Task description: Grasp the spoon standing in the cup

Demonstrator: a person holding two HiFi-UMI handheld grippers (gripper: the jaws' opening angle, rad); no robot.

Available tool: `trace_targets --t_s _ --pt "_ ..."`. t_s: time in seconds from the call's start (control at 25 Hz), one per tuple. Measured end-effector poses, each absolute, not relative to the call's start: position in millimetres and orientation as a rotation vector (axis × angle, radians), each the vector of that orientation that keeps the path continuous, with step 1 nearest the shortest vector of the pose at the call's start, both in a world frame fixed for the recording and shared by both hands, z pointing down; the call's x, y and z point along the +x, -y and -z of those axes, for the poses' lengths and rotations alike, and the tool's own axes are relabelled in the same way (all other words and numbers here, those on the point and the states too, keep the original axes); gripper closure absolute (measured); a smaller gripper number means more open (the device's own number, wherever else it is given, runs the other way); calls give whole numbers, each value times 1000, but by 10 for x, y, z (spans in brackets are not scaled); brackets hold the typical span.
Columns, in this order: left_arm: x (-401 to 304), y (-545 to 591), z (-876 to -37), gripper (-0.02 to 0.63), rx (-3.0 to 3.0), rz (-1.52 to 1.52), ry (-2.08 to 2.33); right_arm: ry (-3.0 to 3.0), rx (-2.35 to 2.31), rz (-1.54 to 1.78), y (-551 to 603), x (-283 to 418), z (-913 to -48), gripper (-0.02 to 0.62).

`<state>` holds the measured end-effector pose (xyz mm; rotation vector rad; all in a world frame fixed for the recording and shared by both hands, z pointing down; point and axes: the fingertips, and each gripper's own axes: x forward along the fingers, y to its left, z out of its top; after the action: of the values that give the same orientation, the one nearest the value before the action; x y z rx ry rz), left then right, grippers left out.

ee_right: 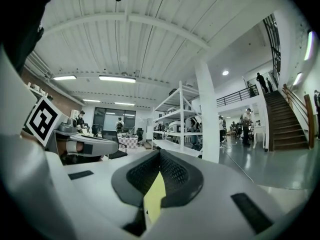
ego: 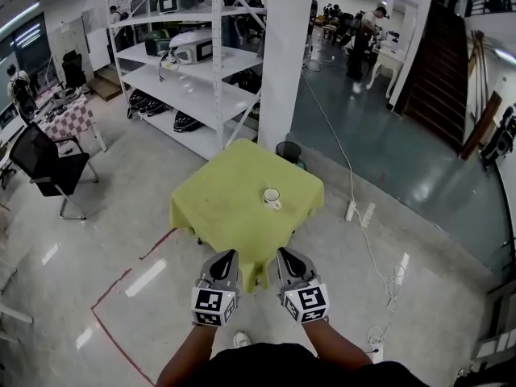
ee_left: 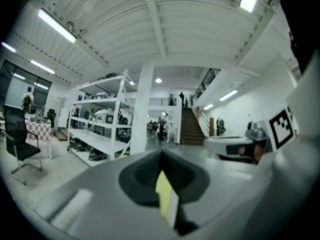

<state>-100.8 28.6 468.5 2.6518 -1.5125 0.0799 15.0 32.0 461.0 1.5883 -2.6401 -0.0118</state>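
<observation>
A white cup [ego: 272, 197] stands on the right part of a small table under a yellow-green cloth [ego: 234, 208]. The spoon in it is too small to make out. My left gripper [ego: 227, 255] and right gripper [ego: 285, 254] hang side by side just short of the table's near edge, well apart from the cup. Both point at the table with their jaws pressed together and nothing between them. In the left gripper view the left gripper [ee_left: 161, 153] has its jaws meeting at the tip. The right gripper [ee_right: 160, 152] looks the same in its own view. Neither gripper view shows the cup.
A white shelving rack [ego: 185, 71] and a white pillar [ego: 286, 55] stand behind the table, with a dark bin [ego: 288, 150] at its far edge. A black office chair [ego: 48, 168] is at the left. A cable and power strip [ego: 351, 210] lie right of the table. Red floor tape [ego: 121, 297] runs at the near left.
</observation>
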Motion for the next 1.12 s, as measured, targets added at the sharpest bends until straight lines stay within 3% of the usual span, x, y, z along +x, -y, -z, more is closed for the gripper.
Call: trace_targets --t_s 1.12 --pt "-835 737 -4722 600 2695 -100 1466 2643 1626 11 888 353 -4731 589"
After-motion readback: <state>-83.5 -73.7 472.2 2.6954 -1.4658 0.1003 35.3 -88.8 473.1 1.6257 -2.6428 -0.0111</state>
